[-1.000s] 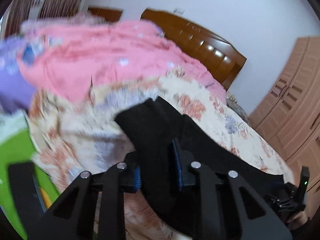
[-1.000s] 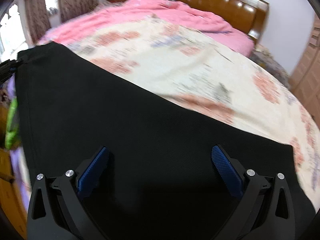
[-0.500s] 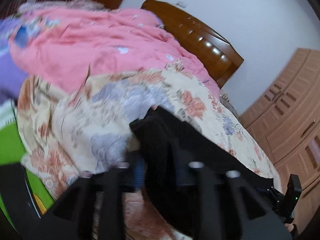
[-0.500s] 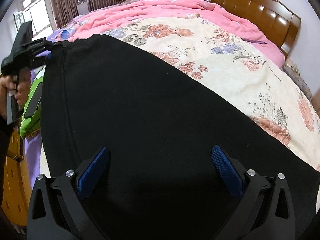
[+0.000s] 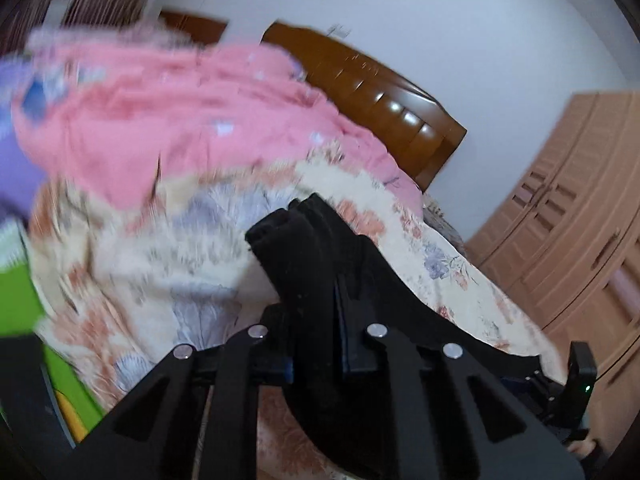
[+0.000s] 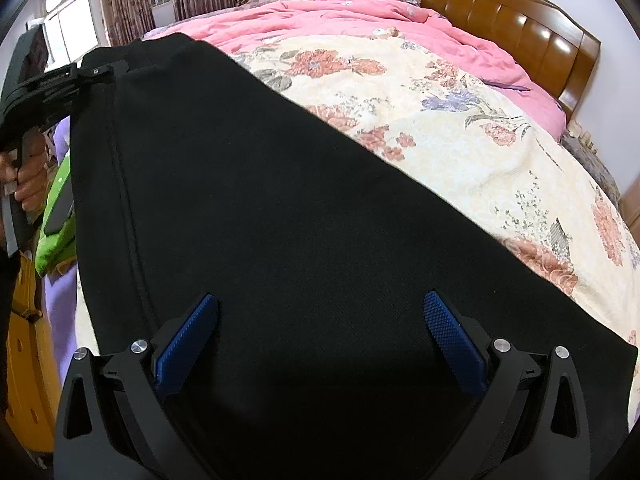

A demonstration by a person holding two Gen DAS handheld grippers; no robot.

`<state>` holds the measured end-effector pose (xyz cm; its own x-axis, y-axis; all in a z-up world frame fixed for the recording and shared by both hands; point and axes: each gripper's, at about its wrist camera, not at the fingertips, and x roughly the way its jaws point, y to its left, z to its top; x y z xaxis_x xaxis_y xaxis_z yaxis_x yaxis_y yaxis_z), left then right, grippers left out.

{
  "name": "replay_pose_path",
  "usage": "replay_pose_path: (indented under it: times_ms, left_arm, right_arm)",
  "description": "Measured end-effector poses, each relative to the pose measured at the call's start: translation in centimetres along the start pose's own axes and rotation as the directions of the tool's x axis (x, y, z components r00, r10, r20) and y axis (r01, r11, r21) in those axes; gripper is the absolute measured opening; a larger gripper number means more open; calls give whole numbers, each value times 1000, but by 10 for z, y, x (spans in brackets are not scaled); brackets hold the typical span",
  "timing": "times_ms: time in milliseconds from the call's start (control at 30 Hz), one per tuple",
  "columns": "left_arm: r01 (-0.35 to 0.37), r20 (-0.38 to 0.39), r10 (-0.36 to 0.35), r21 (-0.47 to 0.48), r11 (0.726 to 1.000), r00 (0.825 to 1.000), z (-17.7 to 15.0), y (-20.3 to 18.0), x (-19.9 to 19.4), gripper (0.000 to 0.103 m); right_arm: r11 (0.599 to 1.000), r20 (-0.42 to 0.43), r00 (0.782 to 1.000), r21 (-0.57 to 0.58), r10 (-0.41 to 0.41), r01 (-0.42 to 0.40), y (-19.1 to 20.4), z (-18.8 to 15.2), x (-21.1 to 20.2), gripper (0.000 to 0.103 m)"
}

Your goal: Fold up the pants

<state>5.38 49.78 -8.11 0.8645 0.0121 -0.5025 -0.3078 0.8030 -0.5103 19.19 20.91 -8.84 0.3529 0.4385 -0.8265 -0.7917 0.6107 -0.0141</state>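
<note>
Matte black knit pants (image 6: 280, 208), bunched corner between closing left gripper (image 5: 314, 344); right gripper (image 6: 320, 336) wide, empty.

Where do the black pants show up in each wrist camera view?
Left wrist: pants run from centre down, a bunched edge between the closing left gripper's jaws.
Right wrist: pants fill the centre and lower left, spread under the open right gripper.
Shared landmark: wooden headboard, behind the pink quilt.

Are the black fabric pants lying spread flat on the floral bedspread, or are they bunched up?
Mostly spread: the black fabric pants lie smooth across the floral bedspread. Only the corner where the left gripper is closing looks bunched.
</note>
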Motion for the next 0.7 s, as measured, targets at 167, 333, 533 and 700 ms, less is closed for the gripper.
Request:
replay_pose_path:
  times_ms: [167,333,533,700]
  left_arm:
    - [-54,-12,56,79,995,998,3,-13,3,15]
    - [-17,-27,17,13,1000,999,8,-2,5,15]
    - [-115,85,95,276,954,992,4,-67,-25,14]
    - [-32,135,-21,382,923,991,4,-123,-43,14]
  right_arm:
    - [1000,8,1000,-20,24,-24,12,30,6,99]
    - [994,-51,998,-107,34,-39,33,46,32,99]
    - [993,-19,999,-110,46,-48,31,43,39,99]
    - [993,-18,999,-108,43,-44,28,45,41,99]
